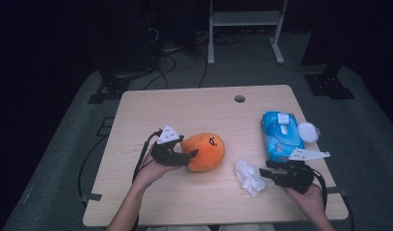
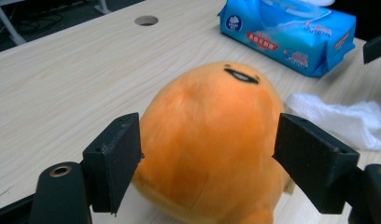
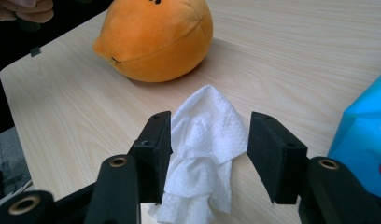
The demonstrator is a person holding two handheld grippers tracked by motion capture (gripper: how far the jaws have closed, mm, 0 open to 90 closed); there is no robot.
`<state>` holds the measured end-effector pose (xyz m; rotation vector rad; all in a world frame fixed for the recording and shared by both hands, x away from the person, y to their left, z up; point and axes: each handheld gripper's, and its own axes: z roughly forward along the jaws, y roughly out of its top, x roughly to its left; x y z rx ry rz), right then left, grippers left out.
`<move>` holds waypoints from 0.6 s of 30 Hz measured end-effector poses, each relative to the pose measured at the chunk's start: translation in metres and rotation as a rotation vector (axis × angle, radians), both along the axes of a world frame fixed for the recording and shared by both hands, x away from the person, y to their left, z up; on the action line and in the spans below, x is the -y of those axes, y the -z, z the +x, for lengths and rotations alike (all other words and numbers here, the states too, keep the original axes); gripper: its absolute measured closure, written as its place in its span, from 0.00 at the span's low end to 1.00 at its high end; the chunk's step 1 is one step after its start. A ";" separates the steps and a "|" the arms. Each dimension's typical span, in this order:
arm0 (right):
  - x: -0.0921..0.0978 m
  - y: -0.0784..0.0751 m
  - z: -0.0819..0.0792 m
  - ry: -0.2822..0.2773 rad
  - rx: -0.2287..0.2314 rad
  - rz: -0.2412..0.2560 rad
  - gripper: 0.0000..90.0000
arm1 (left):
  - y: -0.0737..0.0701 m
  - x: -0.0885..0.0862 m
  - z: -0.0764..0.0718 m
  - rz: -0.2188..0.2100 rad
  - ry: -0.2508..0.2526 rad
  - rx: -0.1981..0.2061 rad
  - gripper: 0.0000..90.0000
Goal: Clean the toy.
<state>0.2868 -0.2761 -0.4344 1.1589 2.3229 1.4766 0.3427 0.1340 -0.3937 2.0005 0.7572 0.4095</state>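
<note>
the orange plush (image 1: 205, 151) is set mid-table, flanked by the wide-spread jaws of the left gripper (image 2: 207, 154), not clamped. the white wipe (image 3: 205, 140) is framed by the parted jaws of the right gripper (image 3: 209, 154), ungripped, beside the blue pack (image 1: 280, 135).

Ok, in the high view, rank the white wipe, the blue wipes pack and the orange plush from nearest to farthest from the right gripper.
From the right gripper:
1. White wipe, just to its left.
2. Blue wipes pack, behind it, near the table's right edge.
3. Orange plush, farthest left, at the left gripper.
</note>
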 end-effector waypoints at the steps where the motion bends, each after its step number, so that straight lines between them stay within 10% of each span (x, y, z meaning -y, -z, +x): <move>1: 0.001 0.000 0.000 0.000 0.003 0.000 0.53 | 0.000 -0.002 -0.001 -0.002 -0.002 0.001 0.25; 18: 0.001 0.000 -0.001 0.004 0.004 0.001 0.52 | 0.013 -0.023 -0.018 -0.007 -0.032 -0.029 0.22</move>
